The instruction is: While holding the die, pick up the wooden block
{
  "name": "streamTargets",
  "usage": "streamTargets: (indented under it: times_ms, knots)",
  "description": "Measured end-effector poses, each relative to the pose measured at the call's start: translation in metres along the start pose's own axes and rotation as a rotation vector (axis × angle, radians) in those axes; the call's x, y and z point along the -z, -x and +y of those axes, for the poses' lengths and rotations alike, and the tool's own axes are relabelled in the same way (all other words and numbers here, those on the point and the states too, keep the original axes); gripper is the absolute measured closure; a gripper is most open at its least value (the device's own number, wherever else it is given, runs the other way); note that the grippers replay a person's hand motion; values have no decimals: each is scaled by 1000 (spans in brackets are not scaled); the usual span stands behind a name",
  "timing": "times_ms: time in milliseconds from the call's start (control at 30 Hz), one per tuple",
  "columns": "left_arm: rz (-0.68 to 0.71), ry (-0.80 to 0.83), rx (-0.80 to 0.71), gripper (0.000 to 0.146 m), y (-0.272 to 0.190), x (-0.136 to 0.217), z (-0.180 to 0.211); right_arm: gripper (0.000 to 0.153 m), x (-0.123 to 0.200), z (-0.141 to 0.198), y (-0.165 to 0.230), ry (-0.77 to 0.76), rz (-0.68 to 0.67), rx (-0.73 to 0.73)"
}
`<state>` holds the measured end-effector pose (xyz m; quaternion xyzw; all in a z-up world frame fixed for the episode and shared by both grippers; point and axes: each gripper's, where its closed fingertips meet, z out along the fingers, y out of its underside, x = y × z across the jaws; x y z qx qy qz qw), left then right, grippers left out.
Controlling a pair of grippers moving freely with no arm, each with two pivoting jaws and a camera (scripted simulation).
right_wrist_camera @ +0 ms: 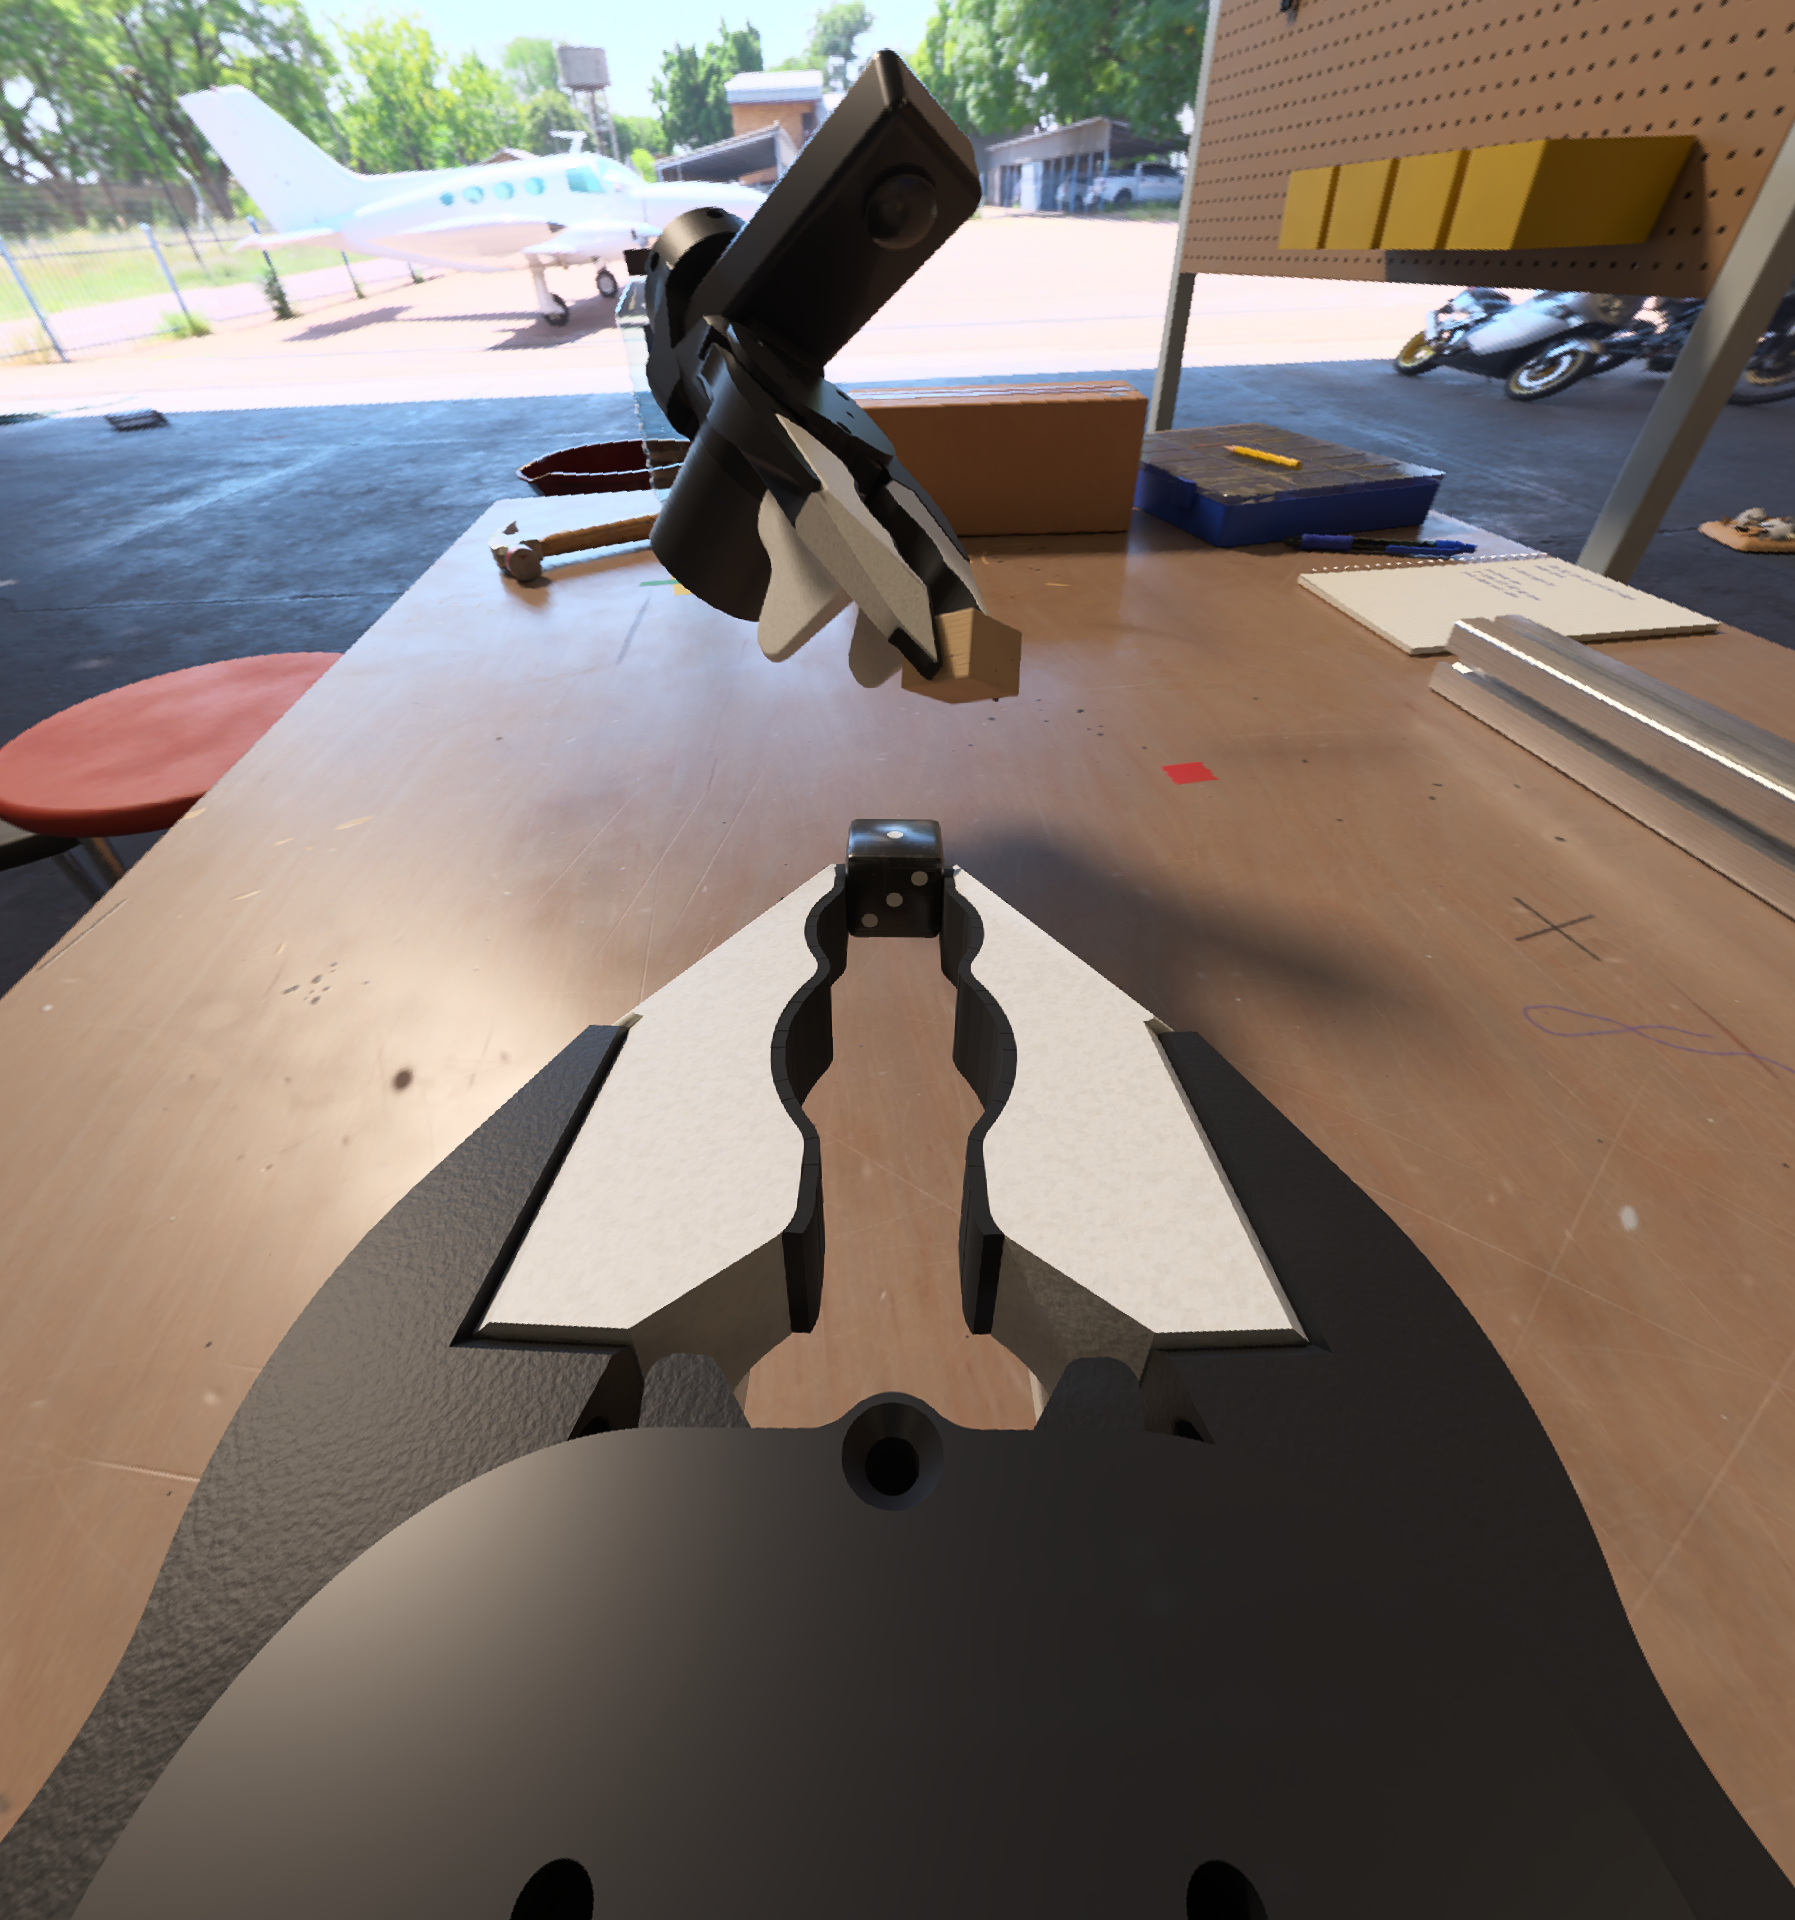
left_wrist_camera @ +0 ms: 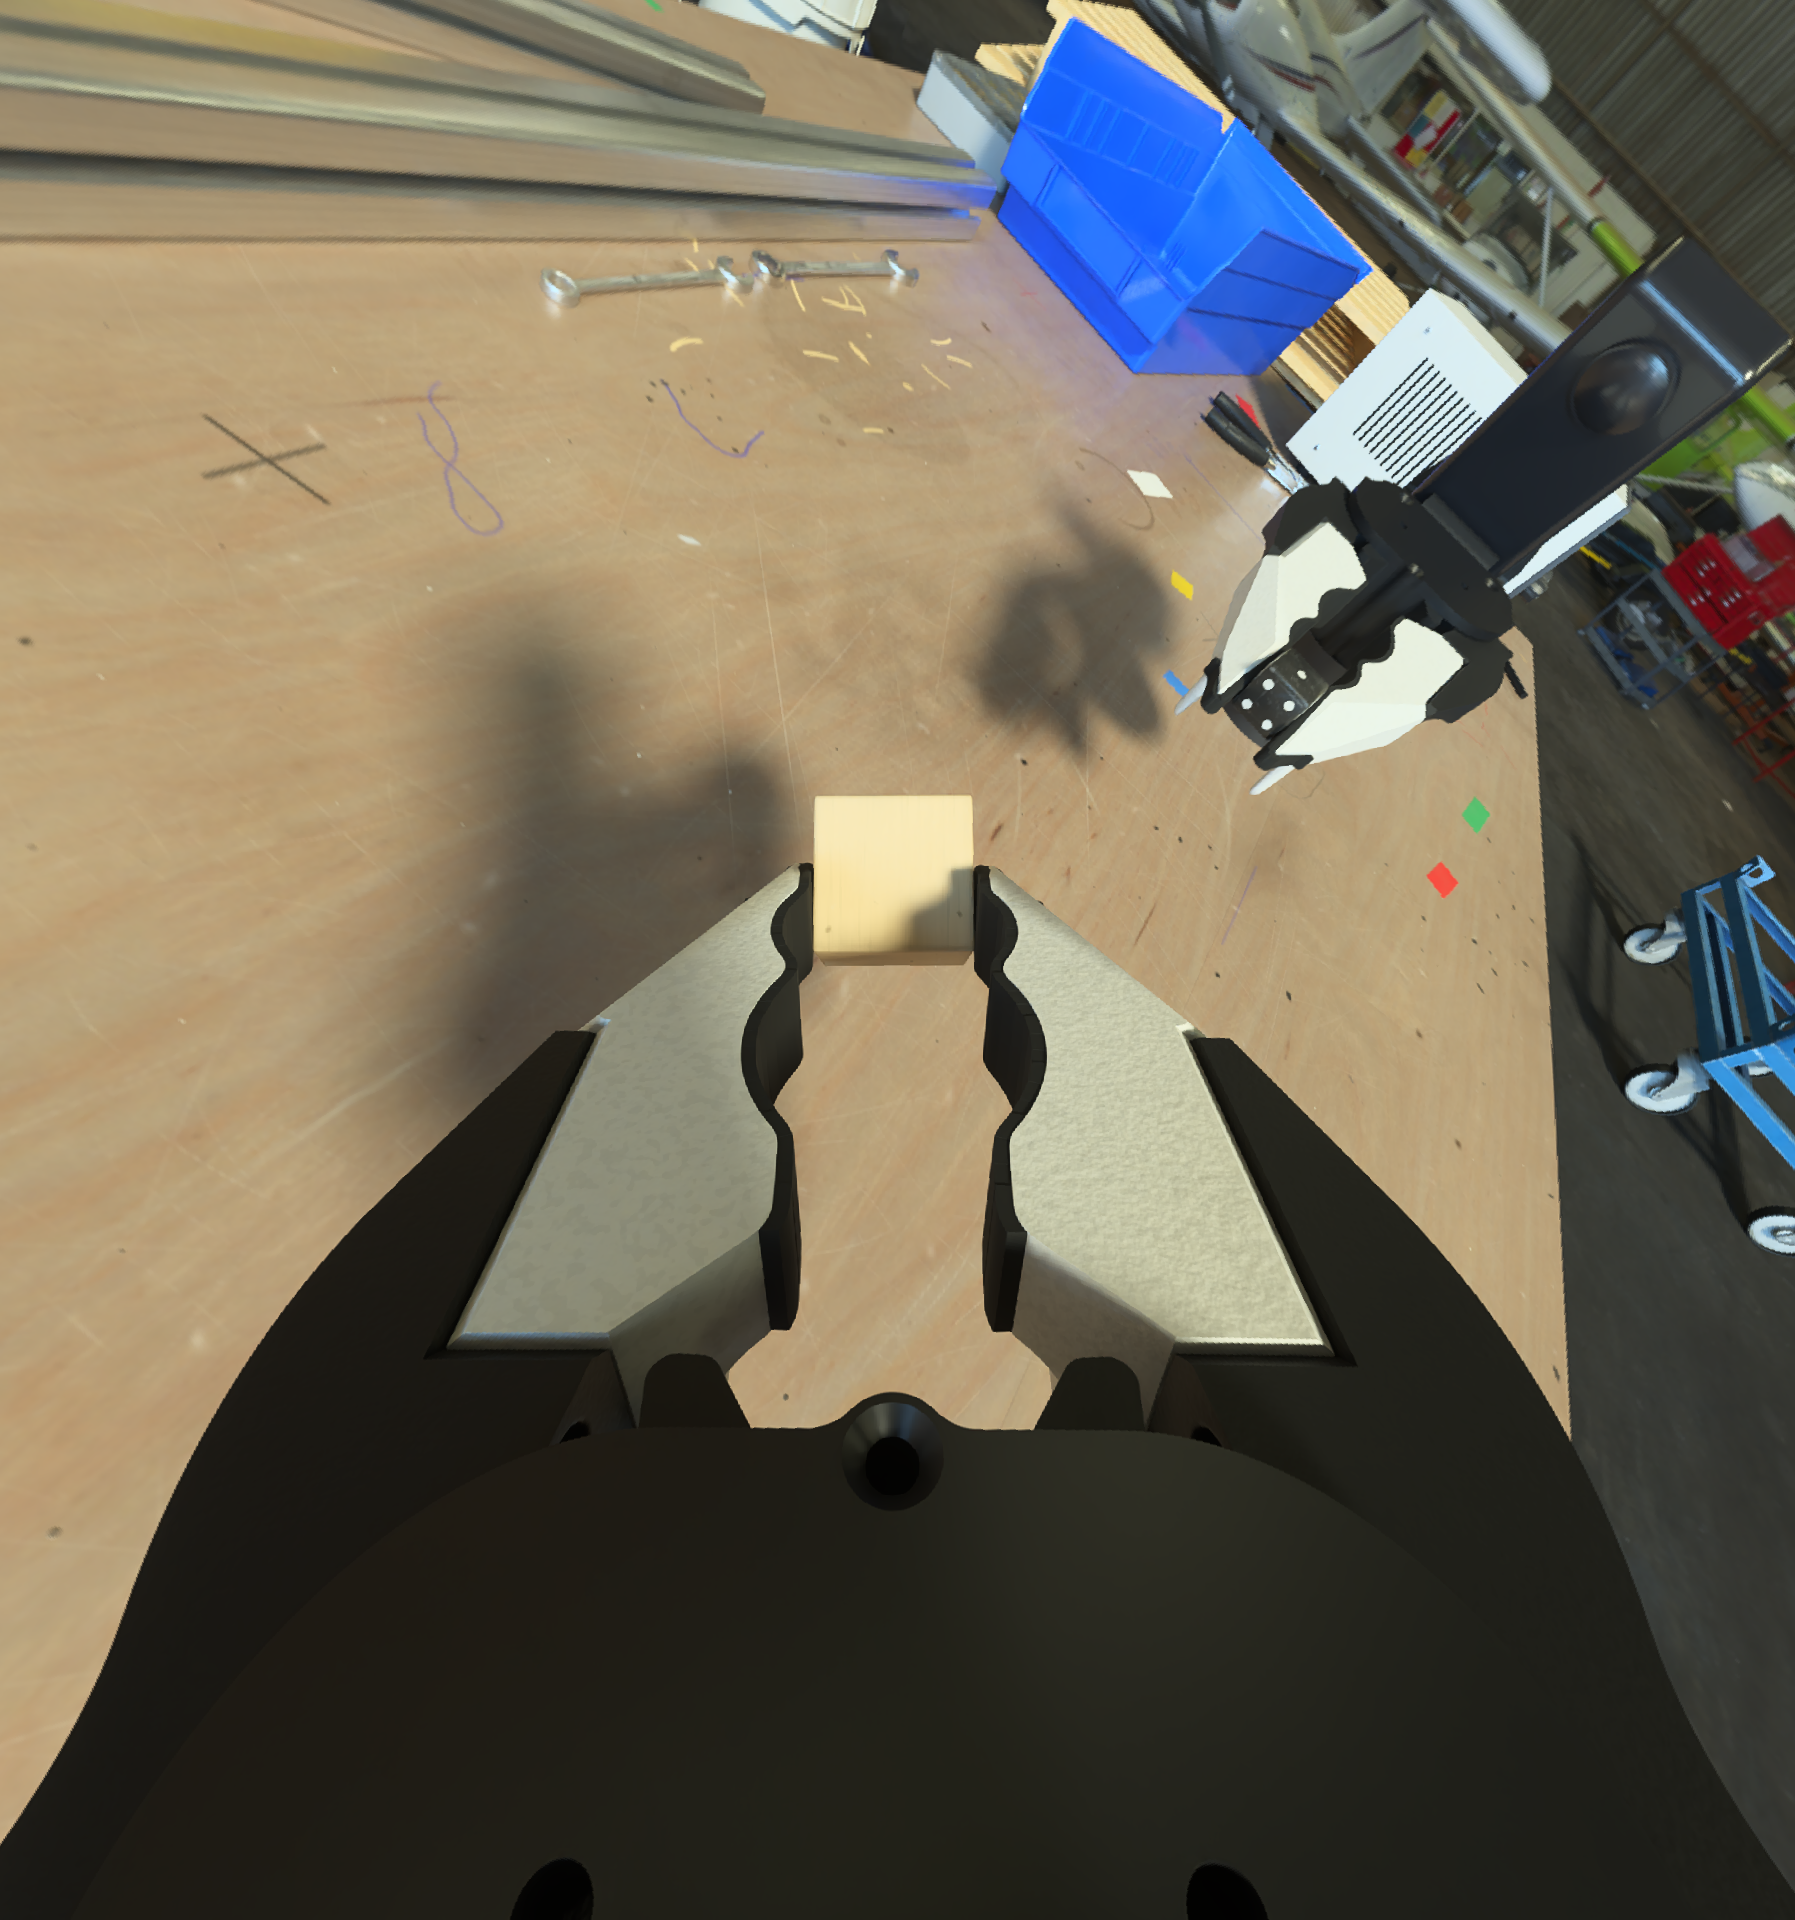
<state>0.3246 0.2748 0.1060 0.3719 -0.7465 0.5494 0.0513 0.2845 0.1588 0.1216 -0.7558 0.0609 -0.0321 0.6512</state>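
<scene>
1. Left wrist view shows the left gripper clamped on the wooden block at centre frame, its fingertips pressing the block's two side faces near its lower half.

2. Right wrist view shows the same block above centre frame, apparently lifted clear of the tabletop, though the gap beneath it is hard to judge from this angle.

3. Right gripper, at centre of its own view, is closed on the black die; the left wrist view catches that pair at right of frame, the die pinched at the fingertips and held off the tabletop.

4. Only the tips of the left gripper hold the block, so the lift likely goes best straight up and slow, with no twist that could let the block pivot between the pads.

5. Squeeze on the block should probably stay constant; loosening to re-seat it risks dropping it on the tabletop.

6. Right gripper does best keeping its clamp on the die and holding well apart from the left, as the two now stand, since a bump could dislodge either cube.

7. Aluminium rails at upper left and a blue bin at upper right of the left wrist view lie well away from the lift path.
</scene>
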Motion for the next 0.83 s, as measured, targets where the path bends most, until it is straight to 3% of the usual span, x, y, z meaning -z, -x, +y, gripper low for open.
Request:
streamTargets:
  times_ms: [200,400,567,833]
  knots:
    - [-6,-40,-74,116,-2,-2,-28,136,4,-3,-14,-7,87,-17]
    - [-44,-79,-190,116,-7,-22,-61,136,17,-18,-43,-5,281,-16]
    - [-75,-97,-192,116,-1,-43,-58,136,14,-16,-56,30,402,-55]
    - [-92,-173,-193,116,-3,-47,-53,136,4,-10,-59,44,459,-107]
